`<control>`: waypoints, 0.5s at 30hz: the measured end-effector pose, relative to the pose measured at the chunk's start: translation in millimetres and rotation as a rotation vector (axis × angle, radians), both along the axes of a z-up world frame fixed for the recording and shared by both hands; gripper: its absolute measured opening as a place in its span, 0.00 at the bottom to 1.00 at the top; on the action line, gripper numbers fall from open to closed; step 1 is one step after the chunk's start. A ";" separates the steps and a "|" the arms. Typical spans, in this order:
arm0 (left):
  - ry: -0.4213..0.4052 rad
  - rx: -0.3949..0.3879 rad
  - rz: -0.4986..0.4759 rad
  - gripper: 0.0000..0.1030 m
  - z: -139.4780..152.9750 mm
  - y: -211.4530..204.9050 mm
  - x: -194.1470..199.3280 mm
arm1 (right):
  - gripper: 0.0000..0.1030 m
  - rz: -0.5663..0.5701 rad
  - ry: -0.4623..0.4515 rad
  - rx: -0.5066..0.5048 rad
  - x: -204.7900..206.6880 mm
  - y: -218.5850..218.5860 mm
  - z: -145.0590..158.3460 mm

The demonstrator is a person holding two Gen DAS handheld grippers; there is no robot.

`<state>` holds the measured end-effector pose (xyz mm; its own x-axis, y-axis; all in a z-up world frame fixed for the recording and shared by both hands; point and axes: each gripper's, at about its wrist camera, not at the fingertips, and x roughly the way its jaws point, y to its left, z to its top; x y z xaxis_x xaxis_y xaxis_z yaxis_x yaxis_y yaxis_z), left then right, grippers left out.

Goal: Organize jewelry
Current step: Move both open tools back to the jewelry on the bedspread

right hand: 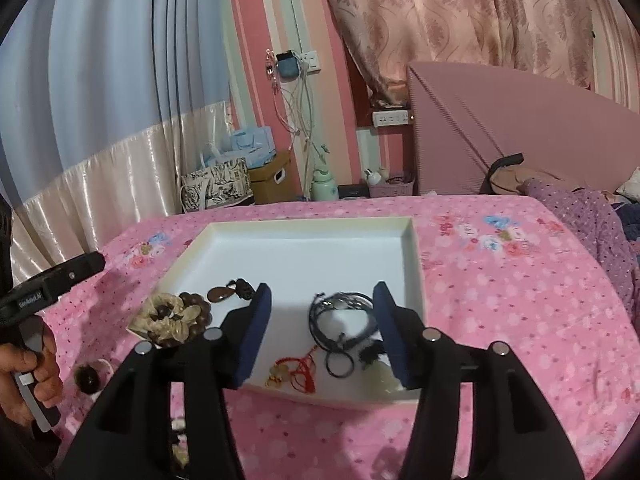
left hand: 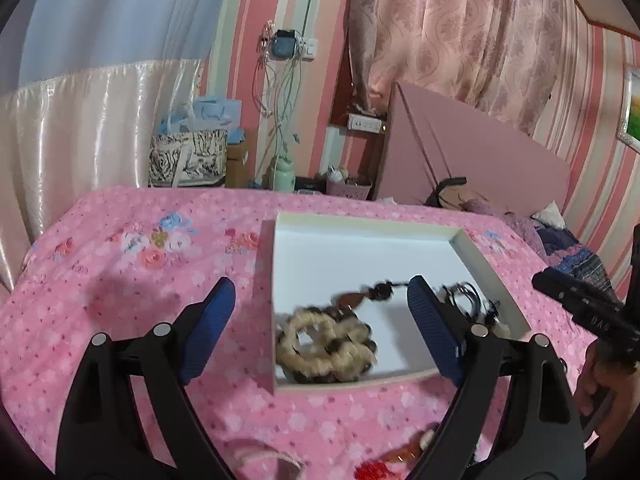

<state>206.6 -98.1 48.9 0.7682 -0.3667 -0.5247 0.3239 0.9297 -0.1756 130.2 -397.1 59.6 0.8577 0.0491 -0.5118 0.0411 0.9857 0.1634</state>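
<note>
Jewelry lay along the near edge of the white tray (right hand: 408,240) on the bed: bead bracelet (right hand: 176,314), black cords (right hand: 340,320). Both tongs, left (left hand: 320,328) and right (right hand: 322,334), were spread, empty. Risk: cords could snag and drag neighbouring pieces out.

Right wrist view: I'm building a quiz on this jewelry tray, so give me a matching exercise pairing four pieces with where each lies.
Things:
1. beaded bracelets
2. black cords
3. red string charm
4. dark bead

Places:
A. near edge of tray, between the claw fingers
B. on the bedspread, outside the tray
C. tray's near-left corner
D. tray's right part, beside the right finger

Pairs: 1-C, 2-D, 3-A, 4-B
</note>
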 end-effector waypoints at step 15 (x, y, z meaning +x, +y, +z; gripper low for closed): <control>0.103 0.145 -0.144 0.75 -50.9 -50.3 -92.4 | 0.51 -0.088 0.137 -0.058 -84.3 -69.5 -45.2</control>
<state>114.2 -148.4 -2.1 0.6530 -0.3835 -0.6531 0.4423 0.8931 -0.0821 45.9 -466.6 14.4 0.7795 -0.0563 -0.6238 0.1457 0.9849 0.0932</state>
